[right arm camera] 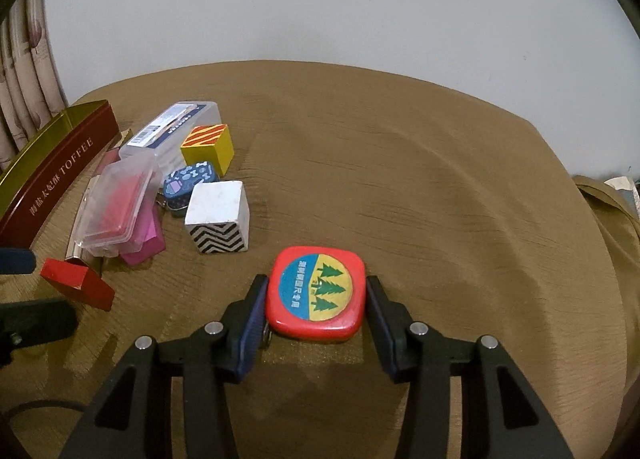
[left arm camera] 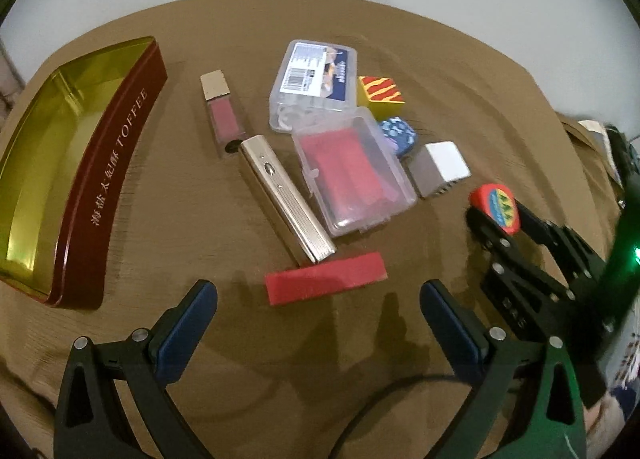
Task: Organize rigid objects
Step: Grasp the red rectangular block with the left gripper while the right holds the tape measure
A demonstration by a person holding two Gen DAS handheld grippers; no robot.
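My right gripper [right arm camera: 316, 299] is shut on a red tape measure [right arm camera: 316, 293] with a blue, yellow and green tree label; it also shows in the left wrist view [left arm camera: 496, 207]. My left gripper [left arm camera: 320, 299] is open and empty, just in front of a flat red block [left arm camera: 326, 283]. An open maroon toffee tin [left arm camera: 100, 187] with a gold inside lies at the left. A gold pen-shaped device [left arm camera: 284, 199], a lip gloss [left arm camera: 222, 111] and two clear plastic boxes [left arm camera: 352, 171] lie in the middle.
A yellow striped cube [right arm camera: 208, 147], a small dark blue patterned case [right arm camera: 188, 183] and a white cube with zigzag sides [right arm camera: 218, 217] stand beside the boxes. The brown cloth-covered table [right arm camera: 440, 199] ends at a white wall. A curtain [right arm camera: 24, 71] hangs at far left.
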